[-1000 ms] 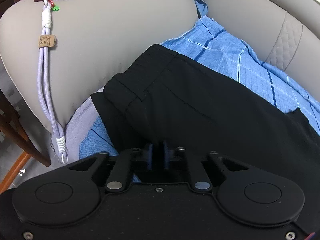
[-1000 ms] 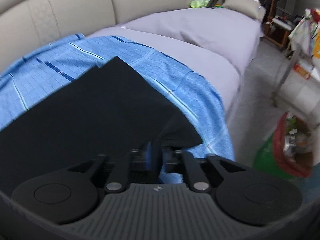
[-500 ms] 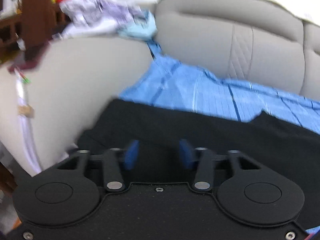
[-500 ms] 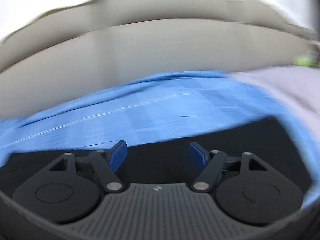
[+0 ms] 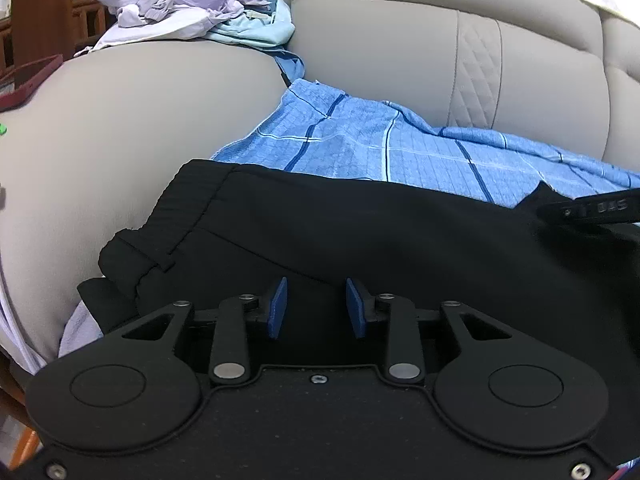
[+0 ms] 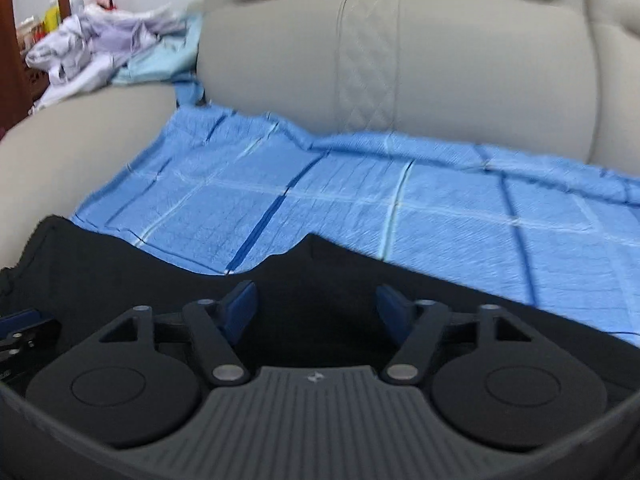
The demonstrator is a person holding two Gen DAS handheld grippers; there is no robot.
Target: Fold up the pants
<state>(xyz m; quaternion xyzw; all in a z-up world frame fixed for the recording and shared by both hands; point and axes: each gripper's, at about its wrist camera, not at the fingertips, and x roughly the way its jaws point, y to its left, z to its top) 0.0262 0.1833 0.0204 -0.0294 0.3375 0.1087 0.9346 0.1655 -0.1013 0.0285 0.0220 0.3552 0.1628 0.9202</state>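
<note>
Black pants lie flat on a blue checked blanket over the sofa seat, their elastic waistband towards the left armrest. My left gripper hovers low over the waist end, jaws apart, nothing pinched. In the right wrist view the pants fill the near edge, and my right gripper stands above them with its jaws closing, the blue pads still wide apart with only cloth beneath. Each gripper shows at the edge of the other's view: the right gripper, the left gripper.
A beige sofa back rises behind the blanket, and a rounded armrest stands to the left. A heap of pale clothes lies on the armrest's far end. A dark red phone rests at its left edge.
Both grippers were shut at the pants' edges and now stand open. The right gripper has swung left along the pants, from the leg end towards the sofa back. The left gripper shifted slightly.
</note>
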